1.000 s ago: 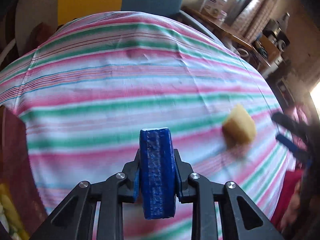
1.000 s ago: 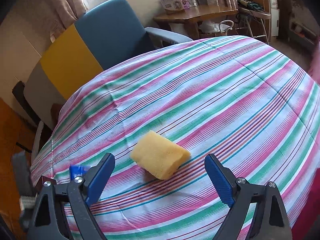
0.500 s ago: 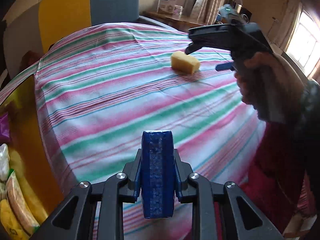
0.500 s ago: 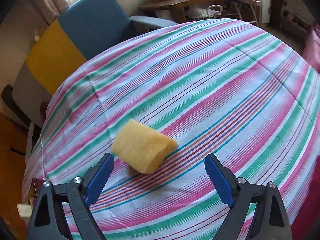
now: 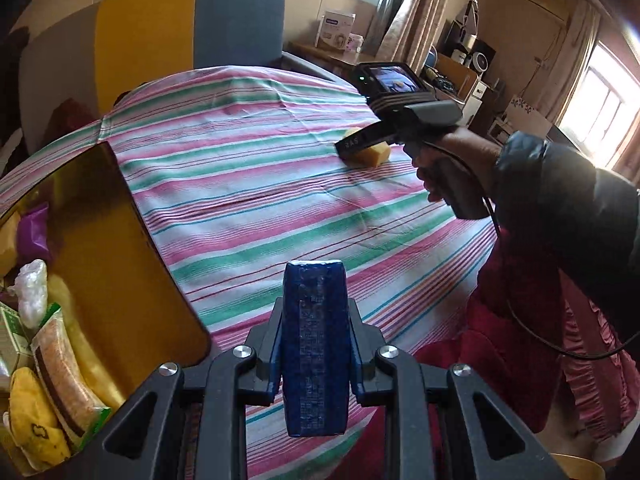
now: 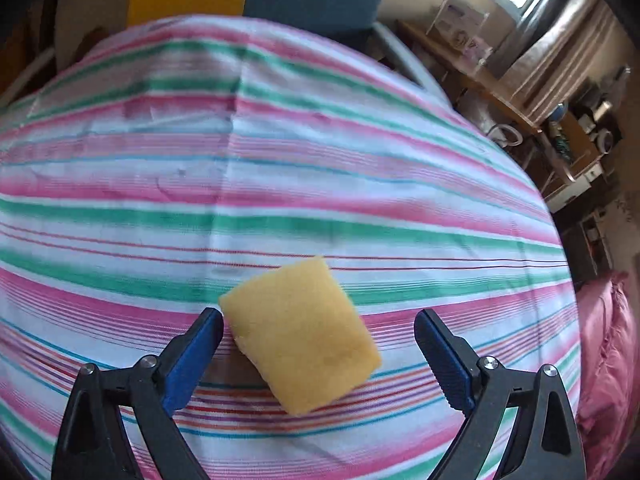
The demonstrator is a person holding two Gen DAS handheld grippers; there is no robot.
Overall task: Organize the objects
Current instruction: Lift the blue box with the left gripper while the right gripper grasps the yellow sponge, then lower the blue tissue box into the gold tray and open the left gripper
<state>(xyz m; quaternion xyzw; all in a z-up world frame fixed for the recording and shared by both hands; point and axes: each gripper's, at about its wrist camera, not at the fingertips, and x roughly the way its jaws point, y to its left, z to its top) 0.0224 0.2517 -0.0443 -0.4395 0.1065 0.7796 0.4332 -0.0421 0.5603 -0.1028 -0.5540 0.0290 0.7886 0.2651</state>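
Under both my claws a striped cloth [image 6: 320, 200] is covering the table, chairs [image 5: 192, 28] and cluttered shelves [image 6: 576, 136] standing beyond. Since a second ago, my right claw [image 6: 318, 346] has been dropping nearer and narrowing slightly; the yellow sponge [image 6: 300, 336] is lying between its parted fingers, unpressed. My left claw [image 5: 314, 320] is clamping a blue block [image 5: 314, 344], a yellow bin [image 5: 120, 272] just left.

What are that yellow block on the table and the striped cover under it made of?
The yellow block looks like soft foam sponge: matte, finely pored, with rounded edges. The striped cover looks like thin woven cotton cloth, though the fibre is uncertain: matte, with creases and fold lines running across its pink, green and white stripes.
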